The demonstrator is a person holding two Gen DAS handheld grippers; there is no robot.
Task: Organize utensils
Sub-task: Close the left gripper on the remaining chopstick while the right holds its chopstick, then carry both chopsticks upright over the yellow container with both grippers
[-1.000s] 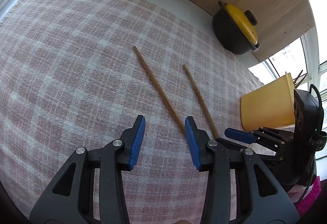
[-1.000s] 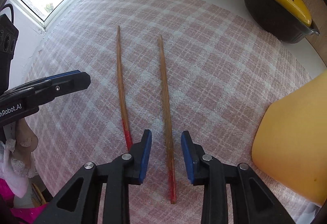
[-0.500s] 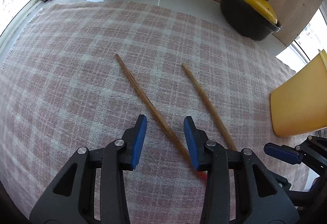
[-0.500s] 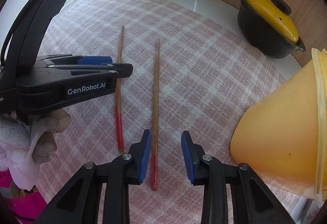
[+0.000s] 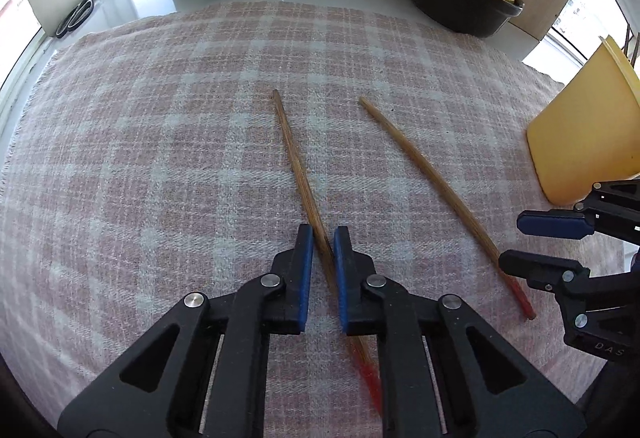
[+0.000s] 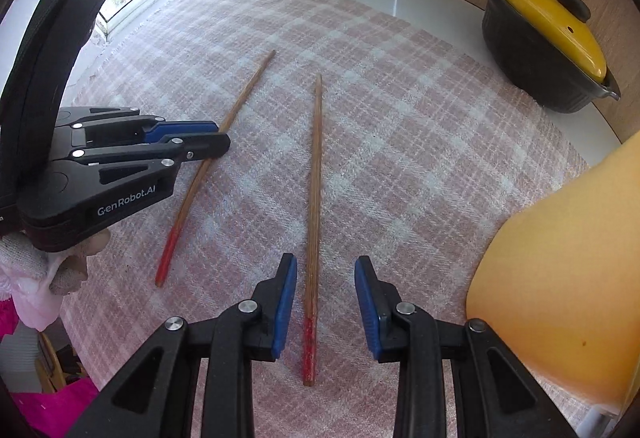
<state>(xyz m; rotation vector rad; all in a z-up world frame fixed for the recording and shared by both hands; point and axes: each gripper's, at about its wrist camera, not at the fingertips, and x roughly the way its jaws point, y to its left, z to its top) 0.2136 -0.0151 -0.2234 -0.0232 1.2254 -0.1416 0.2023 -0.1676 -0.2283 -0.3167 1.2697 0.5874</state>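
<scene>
both grippers working on the two chopsticks

left wrist view: the left gripper [image 5: 319, 270], low centre, has just been closing its jaws and is now pinching the left chopstick [image 5: 298, 166], which is running up the checked cloth [image 5: 140, 118]; a grip this near the red end could be letting the long tip swing and slip. right wrist view: the right gripper [image 6: 325, 298], bottom centre, is standing partly open around the right chopstick [image 6: 316, 174] without pressing it, the yellow holder [image 6: 560, 258] waiting at lower right.
</scene>
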